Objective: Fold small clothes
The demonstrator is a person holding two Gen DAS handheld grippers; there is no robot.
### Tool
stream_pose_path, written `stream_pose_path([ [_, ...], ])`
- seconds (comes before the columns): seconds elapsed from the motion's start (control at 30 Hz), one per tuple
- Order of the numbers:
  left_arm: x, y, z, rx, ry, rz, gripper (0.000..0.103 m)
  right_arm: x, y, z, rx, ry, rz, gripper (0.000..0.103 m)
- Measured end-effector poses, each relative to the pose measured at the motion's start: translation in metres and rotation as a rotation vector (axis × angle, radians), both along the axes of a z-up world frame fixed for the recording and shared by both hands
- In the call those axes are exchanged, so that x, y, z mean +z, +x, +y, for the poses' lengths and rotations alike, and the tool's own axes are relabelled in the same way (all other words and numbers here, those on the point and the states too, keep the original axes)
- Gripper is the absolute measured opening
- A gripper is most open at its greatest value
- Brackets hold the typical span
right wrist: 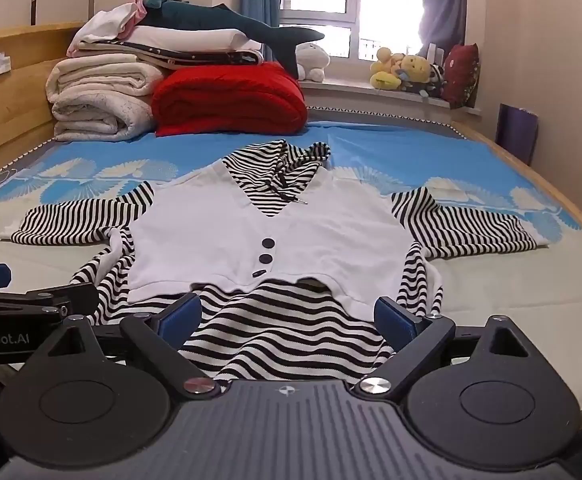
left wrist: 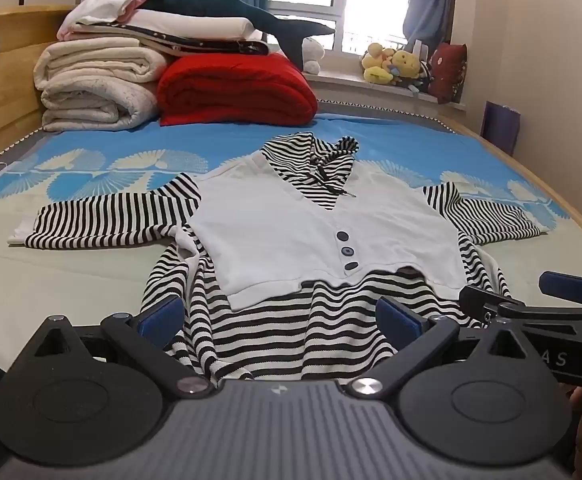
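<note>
A small hooded top (left wrist: 291, 232) lies face up on the bed, white vest front with three dark buttons, black-and-white striped sleeves spread left and right, striped hem nearest me. It also shows in the right wrist view (right wrist: 251, 232). My left gripper (left wrist: 279, 316) is open, its fingers straddling the striped hem just above it. My right gripper (right wrist: 287, 316) is open too, over the same hem a little to the right. The right gripper's fingers (left wrist: 563, 284) show at the right edge of the left wrist view, and the left gripper's fingers (right wrist: 67, 296) at the left edge of the right wrist view.
The bed sheet (left wrist: 91, 276) is pale near me and blue with white fan prints farther back. Folded cream quilts (left wrist: 95, 84), a red blanket (left wrist: 235, 88) and a plush shark (left wrist: 227, 8) are stacked at the headboard end. Soft toys (left wrist: 391, 64) sit on the windowsill. The wooden bed rail (left wrist: 551, 184) runs along the right.
</note>
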State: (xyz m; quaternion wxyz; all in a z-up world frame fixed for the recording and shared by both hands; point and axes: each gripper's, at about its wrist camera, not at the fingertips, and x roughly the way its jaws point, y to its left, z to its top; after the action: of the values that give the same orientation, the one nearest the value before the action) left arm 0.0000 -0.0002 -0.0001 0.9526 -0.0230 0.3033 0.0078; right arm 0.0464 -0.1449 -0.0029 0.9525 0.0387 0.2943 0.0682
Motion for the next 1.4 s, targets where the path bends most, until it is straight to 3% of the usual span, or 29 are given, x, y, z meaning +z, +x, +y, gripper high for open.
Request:
stream_pose_path([
  [1.4,-0.0040,0.0035,-0.0030,-0.005,0.008,0.006,0.102,-0.0031,-0.0003,0.0000,-0.007,-0.008,0.010,0.091],
])
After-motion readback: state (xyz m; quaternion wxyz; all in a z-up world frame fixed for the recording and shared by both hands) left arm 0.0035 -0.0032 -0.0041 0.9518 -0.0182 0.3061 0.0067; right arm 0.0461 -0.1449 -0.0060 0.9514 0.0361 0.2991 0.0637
